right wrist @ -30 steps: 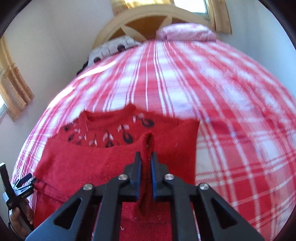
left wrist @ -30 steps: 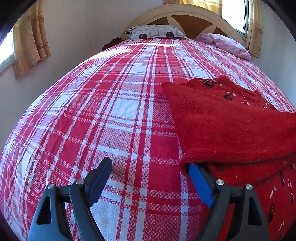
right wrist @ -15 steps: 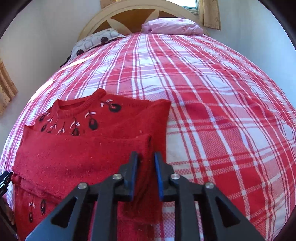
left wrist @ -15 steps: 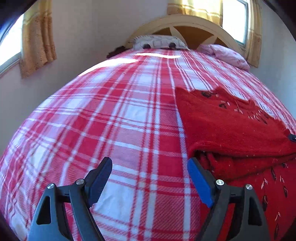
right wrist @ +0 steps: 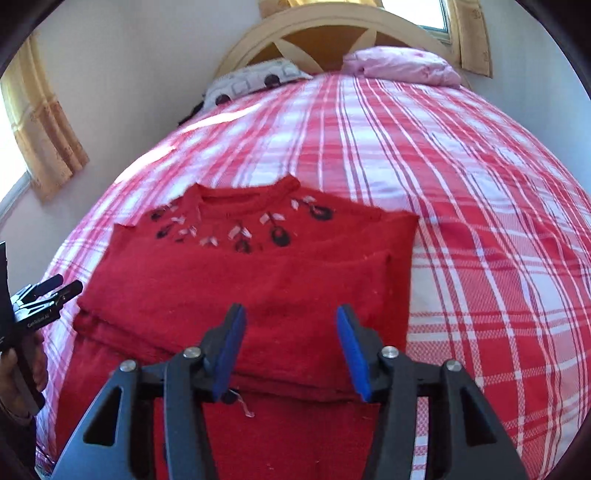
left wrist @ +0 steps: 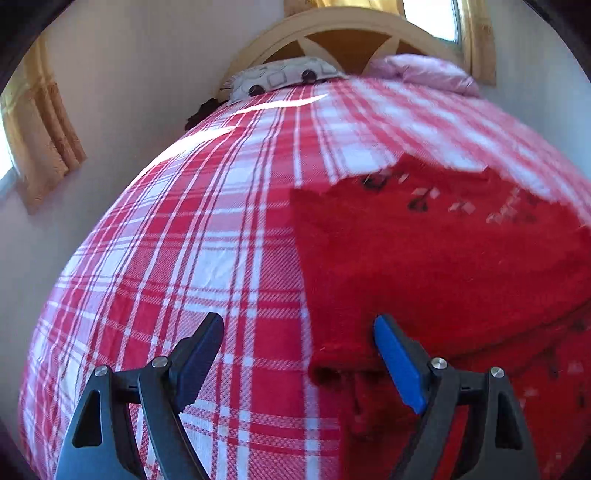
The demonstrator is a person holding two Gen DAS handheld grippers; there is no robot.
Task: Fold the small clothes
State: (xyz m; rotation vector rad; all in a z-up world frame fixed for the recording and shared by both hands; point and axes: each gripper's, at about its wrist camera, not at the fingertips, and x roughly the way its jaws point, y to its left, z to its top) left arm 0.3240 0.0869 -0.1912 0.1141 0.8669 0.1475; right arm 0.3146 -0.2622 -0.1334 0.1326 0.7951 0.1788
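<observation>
A red knitted sweater (right wrist: 258, 280) with dark cherry embroidery at the neck lies flat on the bed, its sleeves folded across the body. My right gripper (right wrist: 290, 312) hovers over the sweater's lower middle. Its jaws are opening, and the blue pads are clear of the fabric. In the left wrist view the sweater (left wrist: 443, 258) fills the right side. My left gripper (left wrist: 297, 328) stands open at its left edge, the blue pad just over the folded sleeve end and pressing nothing. The left gripper (right wrist: 70, 281) also shows at the far left of the right wrist view, held by a hand (right wrist: 22, 373).
A red and white plaid bedspread (right wrist: 480, 221) covers the whole bed. A patterned grey pillow (right wrist: 251, 79) and a pink pillow (right wrist: 402, 64) lie against the arched wooden headboard (right wrist: 332, 26). A wall and a curtained window (left wrist: 40, 147) run along the left.
My right gripper let go of the pinched fold of red fabric and spread its jaws; the sleeve now lies flat. My left gripper stayed open and shifted closer to the sweater's left edge.
</observation>
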